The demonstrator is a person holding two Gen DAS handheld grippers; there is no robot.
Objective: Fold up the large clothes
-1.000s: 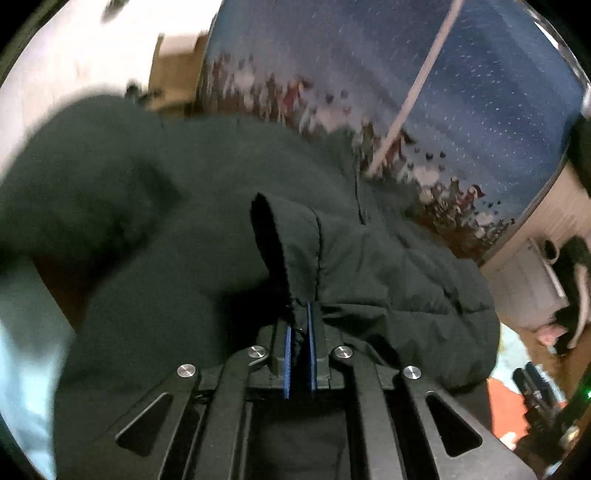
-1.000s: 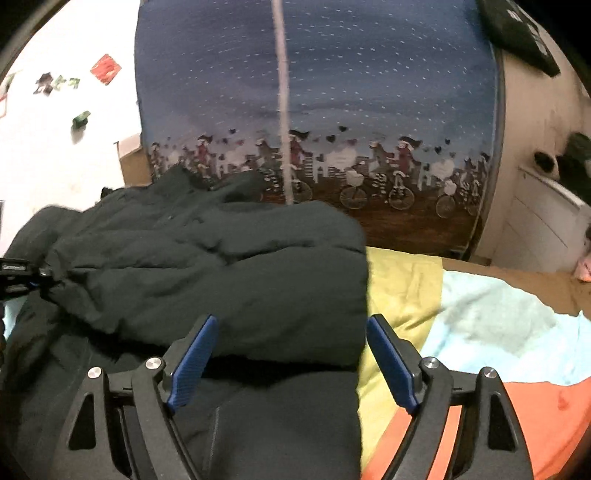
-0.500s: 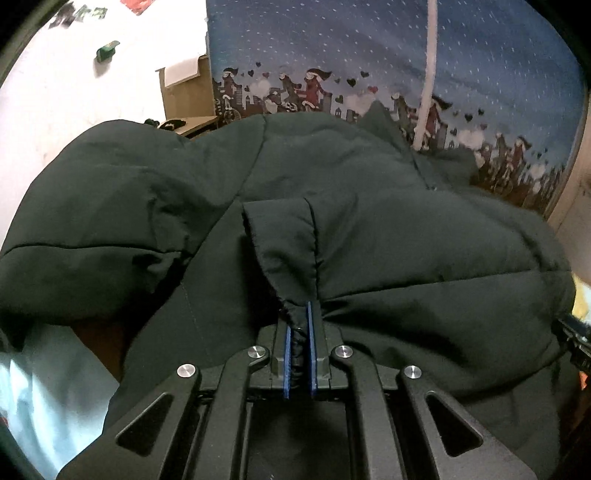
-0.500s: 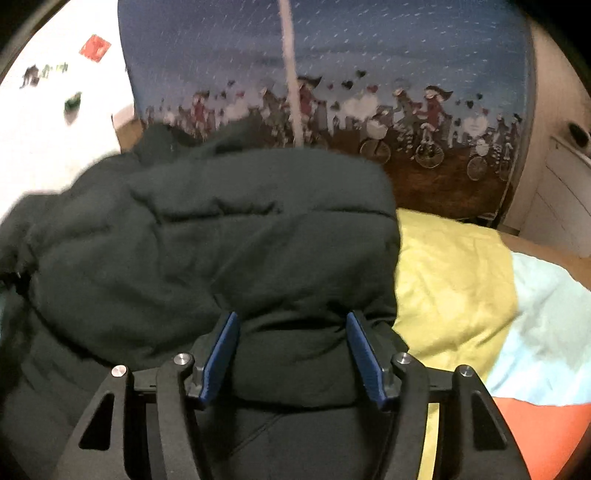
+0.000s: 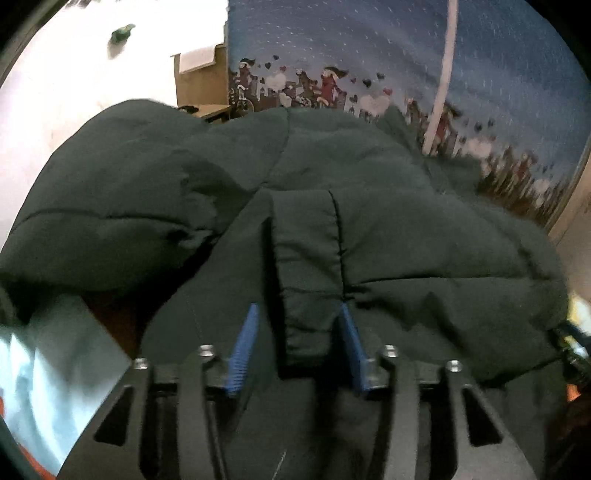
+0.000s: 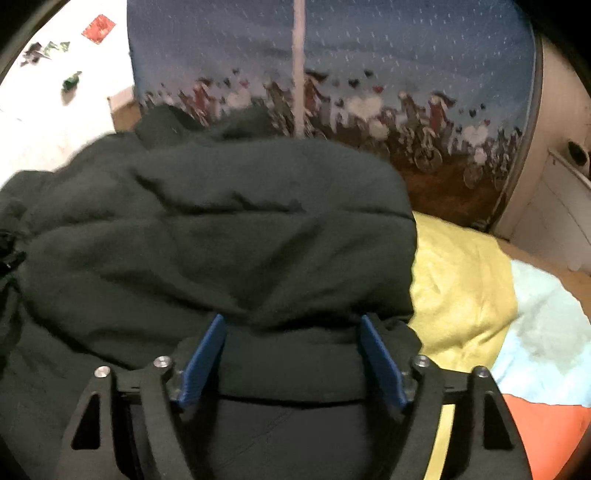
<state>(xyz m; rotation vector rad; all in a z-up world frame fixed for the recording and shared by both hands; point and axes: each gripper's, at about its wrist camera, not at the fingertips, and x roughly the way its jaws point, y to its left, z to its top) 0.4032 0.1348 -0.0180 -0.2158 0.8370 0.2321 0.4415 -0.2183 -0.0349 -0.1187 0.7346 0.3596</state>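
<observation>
Leftmost, the left wrist view alone shows a pale blue patch of the bedspread (image 5: 62, 354) at the lower left and a cardboard box (image 5: 201, 83) against the white wall. Beside these the dark green padded jacket (image 5: 424, 236) fills the middle, heaped in puffy folds on the bed. The left gripper (image 5: 297, 343) has its blue-padded fingers (image 5: 243, 343) spread, and a narrow stitched flap of the jacket lies loose between them, touching neither pad as far as the blur allows. At the far right edge of this view a dark bit of hardware peeks past the jacket; what it is cannot be told.

Over in the right wrist view, paper scraps (image 6: 98, 27) dot the wall at upper left, unseen from the other side. The jacket (image 6: 221, 236) bulges up in front of a blue curtain with cyclists (image 6: 369, 74), which both views share. The right gripper (image 6: 293, 358) is likewise spread wide, a thick fold of jacket sitting between its pads. Only here does the bedspread (image 6: 458, 280) to the right show yellow, then pale blue, then orange panels.
</observation>
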